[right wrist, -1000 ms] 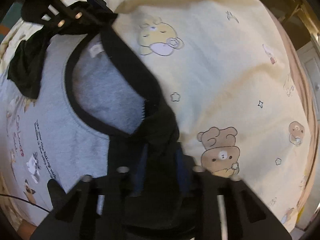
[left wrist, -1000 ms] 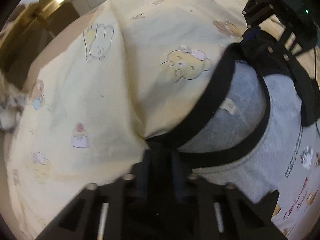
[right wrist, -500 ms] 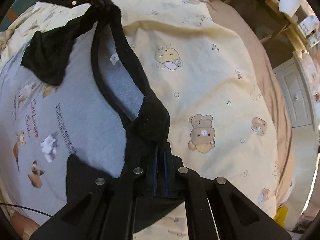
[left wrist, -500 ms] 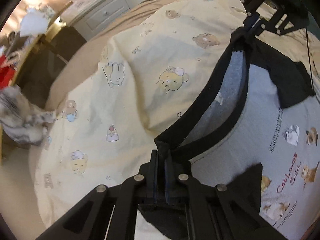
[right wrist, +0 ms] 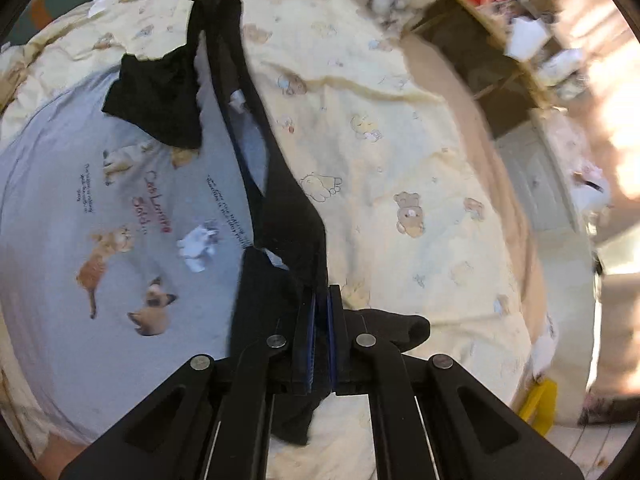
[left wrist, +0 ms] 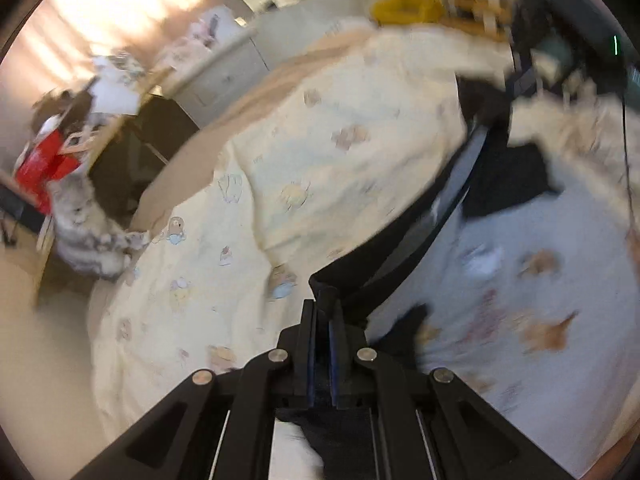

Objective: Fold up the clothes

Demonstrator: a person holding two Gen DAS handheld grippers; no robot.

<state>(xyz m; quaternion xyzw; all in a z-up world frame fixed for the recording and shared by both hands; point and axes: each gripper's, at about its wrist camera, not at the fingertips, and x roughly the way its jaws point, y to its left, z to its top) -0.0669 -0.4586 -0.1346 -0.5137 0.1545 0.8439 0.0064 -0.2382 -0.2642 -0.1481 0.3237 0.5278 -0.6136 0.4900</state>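
- Grey T-shirt [right wrist: 80, 208] with black trim and cat prints hangs between my two grippers, its body draped over the bed below.
- My left gripper [left wrist: 323, 312] has its jaws clamped on the black fabric at one shoulder of the shirt.
- My right gripper [right wrist: 321, 304] has its jaws clamped likewise on black fabric at the other shoulder.
- Between them the black collar band [right wrist: 244, 92] runs stretched taut, with a small white label showing inside the neck.
- A black sleeve [right wrist: 156, 100] lies flopped over the grey front near the left gripper.
- Under the shirt spreads a pale yellow quilt [right wrist: 400, 152] printed with bears and rabbits.
- The left wrist view is blurred; a white drawer unit [left wrist: 224, 72] and a yellow ring-shaped thing [left wrist: 406, 7] stand beyond the bed.
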